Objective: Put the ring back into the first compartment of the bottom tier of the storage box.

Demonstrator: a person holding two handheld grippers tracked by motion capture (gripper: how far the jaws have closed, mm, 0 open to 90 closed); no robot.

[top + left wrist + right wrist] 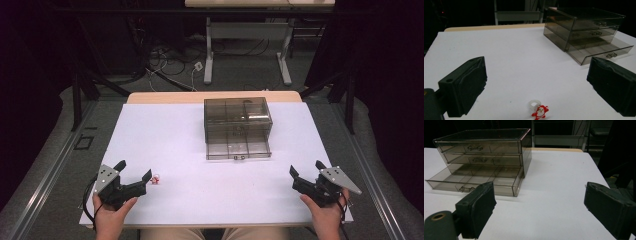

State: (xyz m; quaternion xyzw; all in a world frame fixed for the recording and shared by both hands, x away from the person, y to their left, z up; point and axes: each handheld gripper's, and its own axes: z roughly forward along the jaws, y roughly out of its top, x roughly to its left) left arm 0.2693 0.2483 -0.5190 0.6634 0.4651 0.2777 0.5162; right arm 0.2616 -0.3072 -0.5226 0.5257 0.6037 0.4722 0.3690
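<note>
— Where's the Santa ring [539,110]?

— Low centre of my left gripper view, on the white table [519,57], between my left gripper [134,174]'s spread jaws, touching neither.

— Anything unclear?

— Its clear plastic band is faint. My right gripper [306,170] is spread too, empty. Upper right, a smoky plastic drawer box [584,27], bottom drawer out.
</note>
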